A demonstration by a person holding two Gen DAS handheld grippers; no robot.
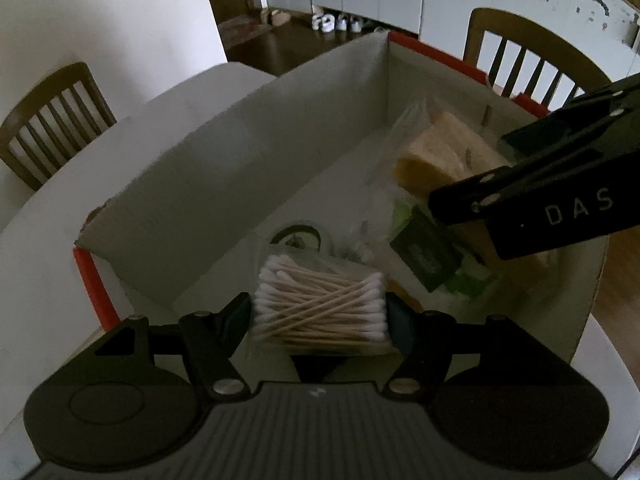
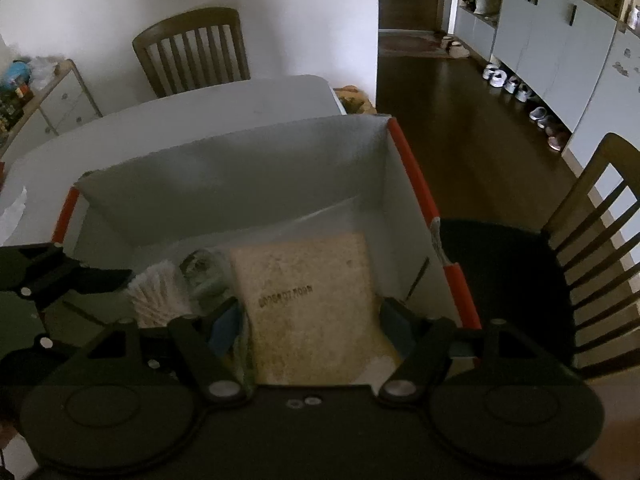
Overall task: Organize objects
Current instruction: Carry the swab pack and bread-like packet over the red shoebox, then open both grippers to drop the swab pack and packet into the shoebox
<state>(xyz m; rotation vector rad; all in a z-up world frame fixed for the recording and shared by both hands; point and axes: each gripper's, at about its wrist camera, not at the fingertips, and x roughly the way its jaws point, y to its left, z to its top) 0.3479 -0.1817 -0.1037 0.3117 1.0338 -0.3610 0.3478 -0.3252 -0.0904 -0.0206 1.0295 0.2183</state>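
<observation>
Item: cotton-swab pack [image 1: 320, 306], light, soft-sided, clamped across its ends by left tool [image 1: 320, 312] at 6 o'clock inside cardboard box [image 1: 224, 152]; right tool [image 2: 310, 312] spread around sponge pack [image 2: 308, 308], contact uncertain.

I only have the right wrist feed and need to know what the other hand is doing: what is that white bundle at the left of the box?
Observer: A pack of cotton swabs, wooden sticks with white tips, clamped between the left gripper fingers over the box.
Operator: Is anything lying under it?
Observer: Yes, a dark green packet lies on the box floor just beyond the swabs.
Operator: And my gripper, is it open?
Observer: The right gripper has its fingers spread either side of the yellow sponge; I cannot tell if they touch it.
</observation>
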